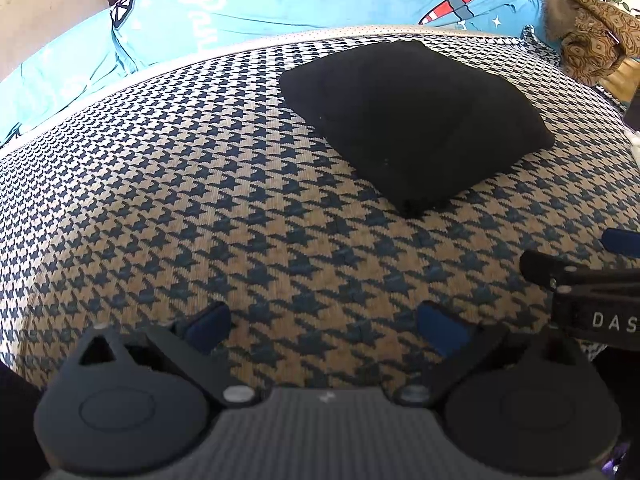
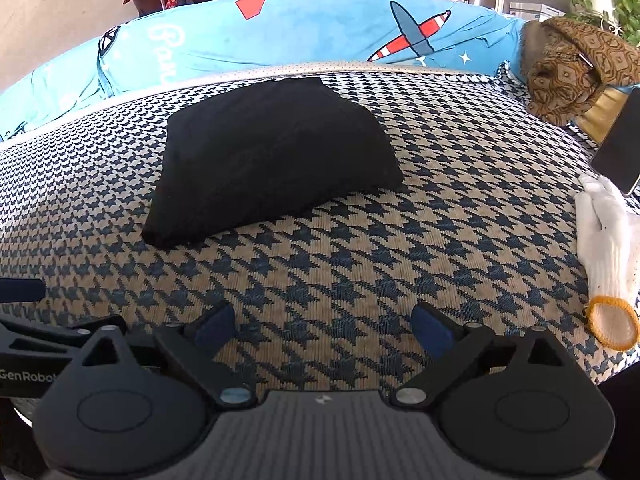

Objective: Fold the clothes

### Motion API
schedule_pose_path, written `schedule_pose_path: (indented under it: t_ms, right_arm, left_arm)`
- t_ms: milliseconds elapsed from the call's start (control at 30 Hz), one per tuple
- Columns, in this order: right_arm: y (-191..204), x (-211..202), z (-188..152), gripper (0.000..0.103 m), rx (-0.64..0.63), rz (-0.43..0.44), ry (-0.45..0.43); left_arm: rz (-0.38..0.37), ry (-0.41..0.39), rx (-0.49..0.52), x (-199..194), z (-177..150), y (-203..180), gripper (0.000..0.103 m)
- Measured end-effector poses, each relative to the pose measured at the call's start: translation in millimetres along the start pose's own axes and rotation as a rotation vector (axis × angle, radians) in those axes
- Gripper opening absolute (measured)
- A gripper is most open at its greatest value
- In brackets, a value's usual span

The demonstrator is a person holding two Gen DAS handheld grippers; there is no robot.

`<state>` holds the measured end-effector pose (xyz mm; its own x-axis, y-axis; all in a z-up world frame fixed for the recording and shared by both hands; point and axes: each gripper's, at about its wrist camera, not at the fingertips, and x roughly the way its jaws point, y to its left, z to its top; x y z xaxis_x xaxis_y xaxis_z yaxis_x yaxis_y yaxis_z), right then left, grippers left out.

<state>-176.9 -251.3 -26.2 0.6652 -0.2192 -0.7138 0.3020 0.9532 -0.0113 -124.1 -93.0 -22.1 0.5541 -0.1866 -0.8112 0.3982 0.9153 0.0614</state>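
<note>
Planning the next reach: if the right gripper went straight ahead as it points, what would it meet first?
Probably the houndstooth cover just ahead, as the right gripper, open, tilts downward. If it skimmed above, the black garment lies ahead and slightly left; depth is unclear.

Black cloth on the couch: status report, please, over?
Left hand-held gripper open, empty. Right hand-held gripper open, empty. Black cloth lies folded on the couch, untouched. White glove off to the right, not in the way.
</note>
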Motion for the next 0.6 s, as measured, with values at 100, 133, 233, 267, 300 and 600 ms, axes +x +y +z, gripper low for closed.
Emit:
schedule_pose_path:
  t_ms: [100, 133, 233, 267, 300, 600]
  right_arm:
    - [0.1, 0.8, -0.2, 0.099, 0.002, -0.006, -0.005]
    - [0.1, 1.1, -0.3, 0.1, 0.002, -0.008, -0.006]
    - [0.2, 1.9, -0.5, 0.101, 0.004, -0.014, -0.011]
    - [0.2, 2.2, -0.6, 0.102, 0.004, -0.015, -0.013]
    - [0.3, 2.4, -0.6, 0.102, 0.005, -0.017, -0.014]
    - [0.2, 3.4, 0.7, 0.103, 0.015, -0.032, -0.02]
  left_arm:
    - [0.0, 0.002, -0.002, -0.2, 0.2, 0.3, 0.103]
    - [0.0, 0.003, -0.003, -0.7, -0.3, 0.6, 0.103]
    - [0.001, 0.006, -0.006, -3.1, -2.7, 2.2, 0.103]
    - [0.002, 0.008, -0.006, -3.4, -3.0, 2.4, 0.103]
    - [0.002, 0.009, -0.006, -3.7, -3.3, 2.6, 0.103]
    - [0.009, 0.027, -0.014, -5.1, -3.5, 3.7, 0.103]
